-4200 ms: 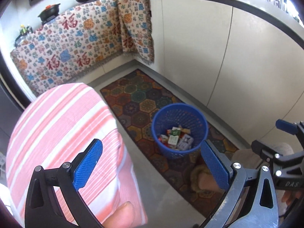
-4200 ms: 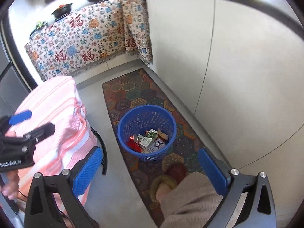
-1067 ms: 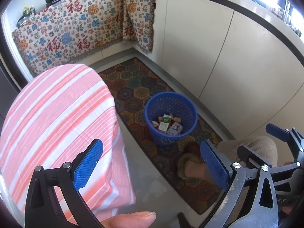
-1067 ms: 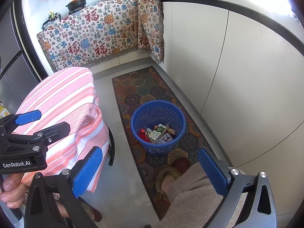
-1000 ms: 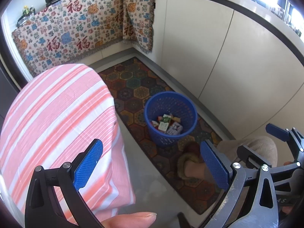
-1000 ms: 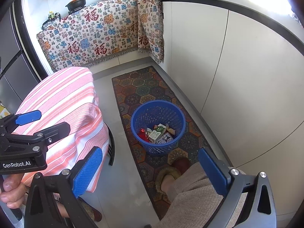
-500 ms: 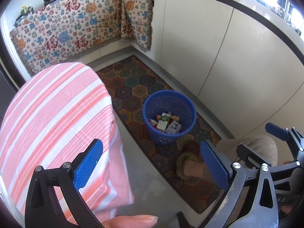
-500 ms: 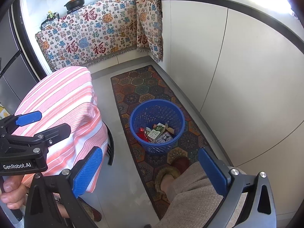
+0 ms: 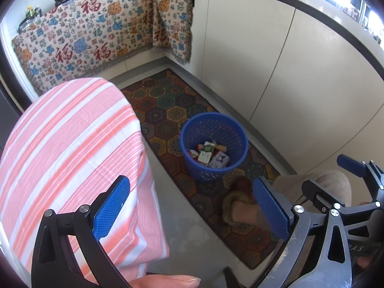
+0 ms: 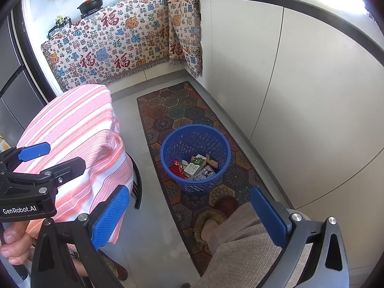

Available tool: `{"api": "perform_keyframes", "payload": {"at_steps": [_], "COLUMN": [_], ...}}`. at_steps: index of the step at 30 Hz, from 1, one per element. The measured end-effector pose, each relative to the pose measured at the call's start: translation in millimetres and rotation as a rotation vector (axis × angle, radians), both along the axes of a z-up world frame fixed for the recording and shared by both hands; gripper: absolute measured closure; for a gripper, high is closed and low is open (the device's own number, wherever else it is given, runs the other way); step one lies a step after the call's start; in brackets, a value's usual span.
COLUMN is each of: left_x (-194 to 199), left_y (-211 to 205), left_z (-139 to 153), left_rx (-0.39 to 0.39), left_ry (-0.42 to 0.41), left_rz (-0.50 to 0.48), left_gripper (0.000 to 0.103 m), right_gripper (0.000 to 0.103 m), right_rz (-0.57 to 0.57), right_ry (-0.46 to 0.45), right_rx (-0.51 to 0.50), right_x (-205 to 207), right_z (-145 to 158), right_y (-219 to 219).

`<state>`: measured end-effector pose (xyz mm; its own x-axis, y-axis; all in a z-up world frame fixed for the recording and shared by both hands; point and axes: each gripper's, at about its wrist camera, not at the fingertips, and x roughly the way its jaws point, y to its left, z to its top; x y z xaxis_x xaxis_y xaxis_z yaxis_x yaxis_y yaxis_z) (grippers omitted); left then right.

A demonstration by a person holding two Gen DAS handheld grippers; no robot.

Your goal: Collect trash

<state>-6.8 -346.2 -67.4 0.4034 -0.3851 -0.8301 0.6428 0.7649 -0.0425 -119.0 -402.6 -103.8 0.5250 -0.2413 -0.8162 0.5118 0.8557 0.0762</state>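
A blue mesh trash basket [image 9: 236, 133] stands on a patterned rug [image 9: 168, 110]; it also shows in the right wrist view [image 10: 172, 144]. It holds small cartons and wrappers [image 9: 208, 155], also visible in the right wrist view [image 10: 195, 166]. My left gripper [image 9: 192, 208] is open and empty, held high above the floor beside the round table with a pink striped cloth [image 9: 67, 148]. My right gripper [image 10: 189, 218] is open and empty, above the person's leg. No trash shows on the tabletop.
White cabinet fronts [image 10: 300, 84] run along the right. A patterned cloth [image 10: 120, 48] hangs over the far counter, with pans on top. The person's slippered foot [image 10: 216, 211] stands on the rug next to the basket. A dark chair leg [image 10: 138, 187] shows under the table.
Both grippers have risen and pulled back from the basket over the last seconds, so it looks smaller and farther. Both stay open and empty.
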Motion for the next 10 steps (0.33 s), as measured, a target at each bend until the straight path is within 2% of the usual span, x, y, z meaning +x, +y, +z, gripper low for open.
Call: {"api": "perform_keyframes", "payload": {"at_steps": [10], "left_x": [-0.8], "left_y": [8.6], "left_z": [2.1], "left_rx": [-0.033], "left_ry": [-0.028], "left_rz": [0.009], "left_gripper": [0.003], "right_gripper": [0.000], "right_rz": [-0.006], "right_ry": [0.007], "right_rx": [0.003], "right_x": [0.4], "right_z": [-2.8], "right_y": [-1.9]}}
